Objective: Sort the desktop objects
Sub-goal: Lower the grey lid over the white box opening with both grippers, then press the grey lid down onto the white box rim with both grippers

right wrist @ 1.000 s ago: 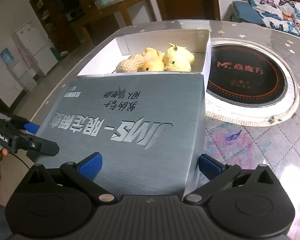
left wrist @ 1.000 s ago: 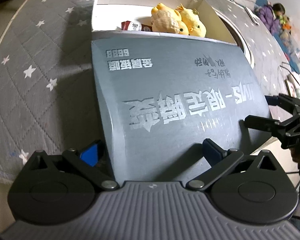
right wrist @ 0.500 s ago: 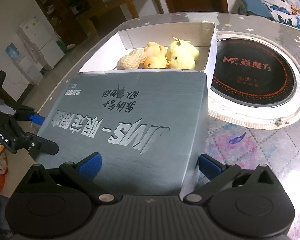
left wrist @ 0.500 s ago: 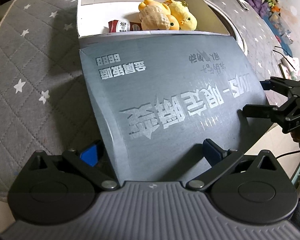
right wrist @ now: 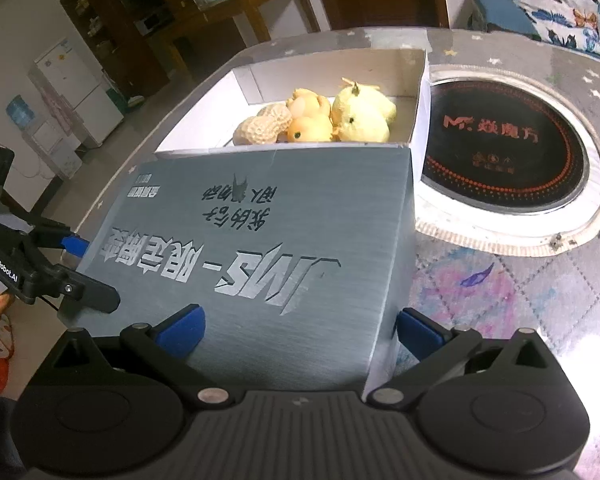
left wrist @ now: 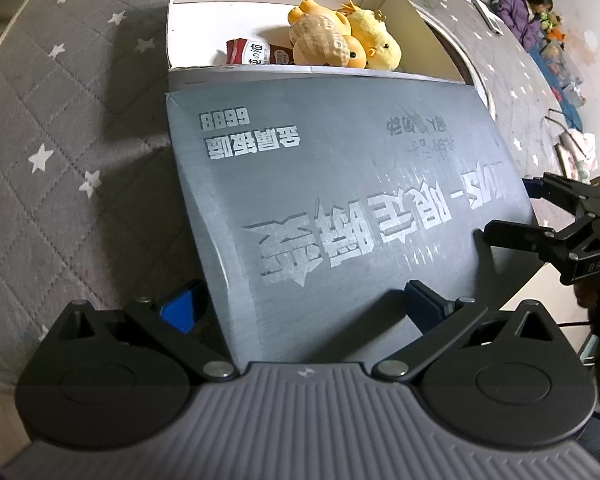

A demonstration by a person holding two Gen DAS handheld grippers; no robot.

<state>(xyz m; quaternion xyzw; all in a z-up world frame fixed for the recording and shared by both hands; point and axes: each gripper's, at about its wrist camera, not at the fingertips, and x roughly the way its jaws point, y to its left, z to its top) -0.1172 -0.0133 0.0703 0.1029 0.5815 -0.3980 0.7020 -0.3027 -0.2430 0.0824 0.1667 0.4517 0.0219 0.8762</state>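
- The grey lid [left wrist: 340, 200] is a wide flat card sheet with silver letters; it lies right in front of both tongs and covers the near part of the white box [right wrist: 418, 92]; the far part of the box is open.
- The left tongs [left wrist: 302, 306] are spread wide, one finger under the lid's left edge and one on top of it; I cannot tell if they pinch it.
- The right tongs [right wrist: 300, 326] are spread wide too, with the lid's near right corner between the fingers; they do not squeeze it.
- The lid looks light and thin; I think it will bend if held at one spot, and its smooth top may slip; best to hold it at both near corners.
- Past the lid, in the box, sit a yellow chick toy [right wrist: 360, 116], a peanut toy [right wrist: 262, 130] and a red packet [left wrist: 254, 51]; they look soft and light.
- The box rests on the worktop [left wrist: 72, 120], beside a round black cooker [right wrist: 508, 152] off to the right of the right tongs.
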